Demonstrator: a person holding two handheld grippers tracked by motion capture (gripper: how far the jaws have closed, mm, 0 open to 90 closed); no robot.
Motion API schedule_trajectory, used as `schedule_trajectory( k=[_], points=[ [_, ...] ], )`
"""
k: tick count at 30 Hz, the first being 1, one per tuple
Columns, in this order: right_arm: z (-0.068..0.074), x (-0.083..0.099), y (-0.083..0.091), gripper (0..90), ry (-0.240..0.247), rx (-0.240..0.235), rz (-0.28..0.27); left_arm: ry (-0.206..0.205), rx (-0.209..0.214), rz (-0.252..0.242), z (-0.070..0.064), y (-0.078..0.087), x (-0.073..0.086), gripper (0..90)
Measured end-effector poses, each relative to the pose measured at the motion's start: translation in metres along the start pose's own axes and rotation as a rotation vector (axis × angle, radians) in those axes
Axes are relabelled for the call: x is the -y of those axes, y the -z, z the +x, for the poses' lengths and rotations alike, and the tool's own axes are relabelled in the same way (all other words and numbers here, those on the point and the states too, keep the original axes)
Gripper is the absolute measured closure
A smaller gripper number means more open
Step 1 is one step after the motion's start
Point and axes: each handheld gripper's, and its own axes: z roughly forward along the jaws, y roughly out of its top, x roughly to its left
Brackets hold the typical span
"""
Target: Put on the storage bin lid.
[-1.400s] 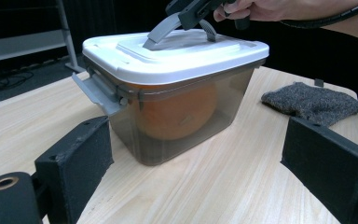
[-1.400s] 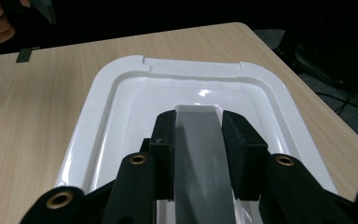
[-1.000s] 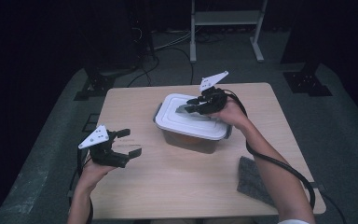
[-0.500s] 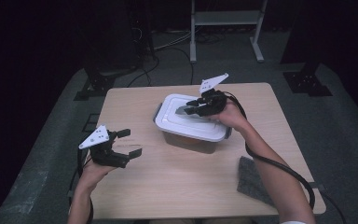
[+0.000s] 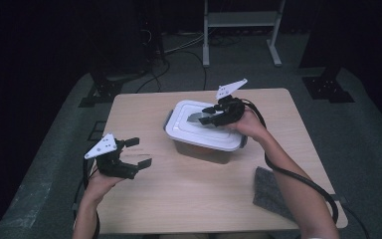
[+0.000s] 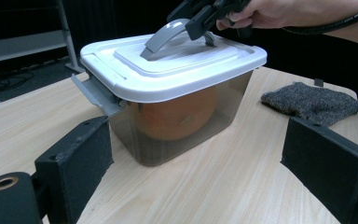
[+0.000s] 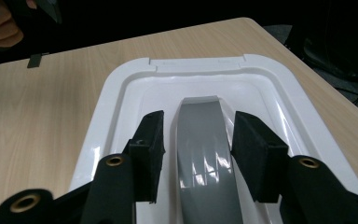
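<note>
On the wooden table (image 5: 179,199), the right hand-held gripper (image 5: 210,115) straddles the lid handle (image 7: 205,140), jaws narrowly apart.

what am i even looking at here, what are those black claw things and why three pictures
A person sits at a wooden table holding a hand-held tool in each hand; each ends in two black jaws, like tongs. One picture looks down from above. The other two come from small cameras riding on each tool, looking along its jaws.

On the table stands a box with a white lid and something orange inside. A grey cloth lies near the right forearm.

The right tongs are over the lid, jaws either side of its grey handle, not closed on it. The left tongs are open, holding nothing.
</note>
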Motion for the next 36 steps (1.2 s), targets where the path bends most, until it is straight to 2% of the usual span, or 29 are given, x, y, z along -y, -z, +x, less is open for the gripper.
schedule_trajectory(
  k=[9,18,36],
  points=[
    [0.007,-0.004,0.021,45.9,0.005,0.012,-0.029,-0.001,0.004,0.003,-0.001,-0.001,0.000,7.8],
    [0.009,-0.003,0.037,44.0,-0.002,0.028,-0.052,0.000,0.013,0.007,0.000,-0.005,0.000,7.8],
    [0.020,0.001,0.068,40.3,-0.007,0.043,-0.068,0.001,0.023,0.014,-0.001,-0.009,0.001,7.8]
  ],
)
